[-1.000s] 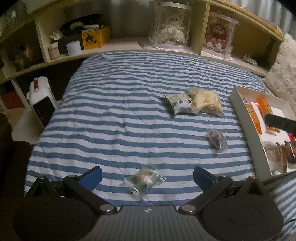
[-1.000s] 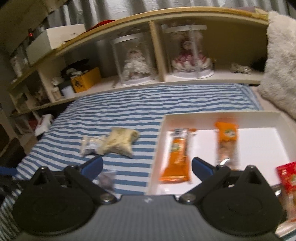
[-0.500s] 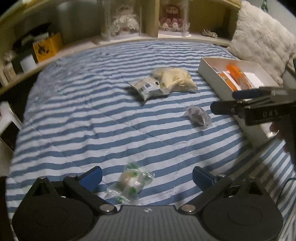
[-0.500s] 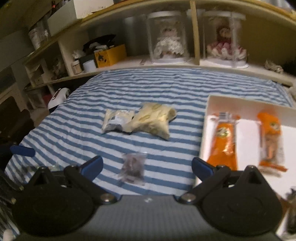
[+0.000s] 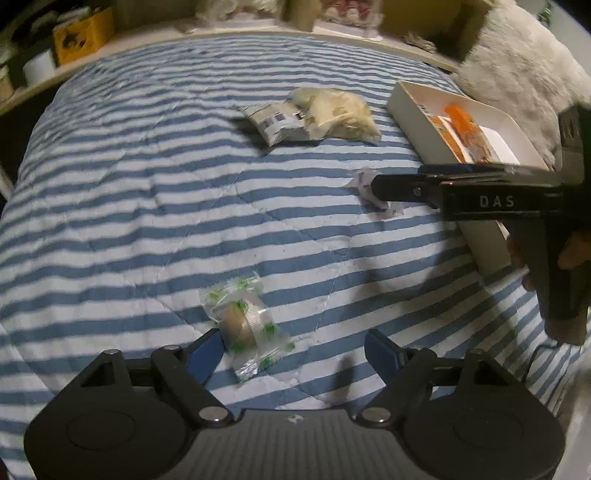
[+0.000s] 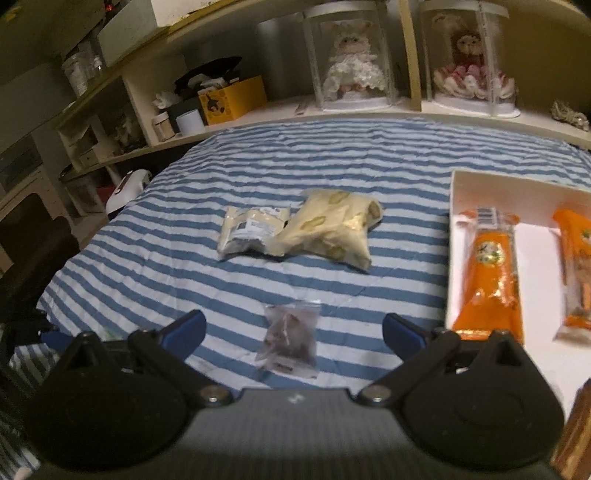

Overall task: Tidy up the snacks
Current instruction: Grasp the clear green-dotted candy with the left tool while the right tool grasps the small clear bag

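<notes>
The small dark snack packet [image 5: 373,192] lay mostly behind the right gripper [image 5: 391,184] in the left wrist view — only its clear edges showed. The white tray [image 6: 452,236] ran off the right edge, an orange wrapper [image 6: 576,273] cut with it. The far shelf [image 5: 184,33] was blurred — its dolls' cases were cropped at the top.

Striped bed [image 6: 332,162] with loose snacks

On the blue-and-white cover lie a green-printed clear packet [image 5: 245,325], a small dark packet [image 6: 290,341], two pale bags touching [image 6: 299,230] and a white tray [image 5: 410,107] at its edge.
</notes>
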Motion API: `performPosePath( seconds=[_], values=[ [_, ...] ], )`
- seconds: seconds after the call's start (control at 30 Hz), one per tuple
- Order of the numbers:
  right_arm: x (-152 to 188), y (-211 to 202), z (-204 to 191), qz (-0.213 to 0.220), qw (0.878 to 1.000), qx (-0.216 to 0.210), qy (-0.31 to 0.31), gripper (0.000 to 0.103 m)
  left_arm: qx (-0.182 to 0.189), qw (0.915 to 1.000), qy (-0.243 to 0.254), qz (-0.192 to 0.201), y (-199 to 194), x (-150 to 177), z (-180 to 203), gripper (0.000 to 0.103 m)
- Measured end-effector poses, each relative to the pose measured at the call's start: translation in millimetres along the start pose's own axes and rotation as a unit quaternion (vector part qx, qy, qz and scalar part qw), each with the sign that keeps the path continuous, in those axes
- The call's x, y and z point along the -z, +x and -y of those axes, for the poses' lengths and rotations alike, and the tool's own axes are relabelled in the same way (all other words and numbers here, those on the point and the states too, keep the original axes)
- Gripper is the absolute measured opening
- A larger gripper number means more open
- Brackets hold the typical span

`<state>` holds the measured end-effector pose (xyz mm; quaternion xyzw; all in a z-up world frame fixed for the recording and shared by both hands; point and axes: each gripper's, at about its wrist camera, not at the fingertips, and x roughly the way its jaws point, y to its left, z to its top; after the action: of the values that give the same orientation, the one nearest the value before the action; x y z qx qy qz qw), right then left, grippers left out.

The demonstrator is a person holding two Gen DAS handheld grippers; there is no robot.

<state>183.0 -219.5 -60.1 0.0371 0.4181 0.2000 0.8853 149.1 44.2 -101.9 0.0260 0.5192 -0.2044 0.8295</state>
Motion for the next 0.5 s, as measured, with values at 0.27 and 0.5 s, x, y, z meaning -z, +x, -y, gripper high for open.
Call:
performPosePath(
  seconds=[0.27,0.5],
  values=[
    [-1.2,8.1,-1.9,-0.002,1.0,0.016,-0.004,0.075,-0.018,0.9939,-0.108,0.014,-1.1,-0.3,-15.3,0.056],
    [3.0,15.1,-13.6,-0.024,0.999,0.006,-0.047,0.05,-0.03,0.9863,-0.159,0.031,-1.6,0.6,-19.8,0.04]
  ],
)
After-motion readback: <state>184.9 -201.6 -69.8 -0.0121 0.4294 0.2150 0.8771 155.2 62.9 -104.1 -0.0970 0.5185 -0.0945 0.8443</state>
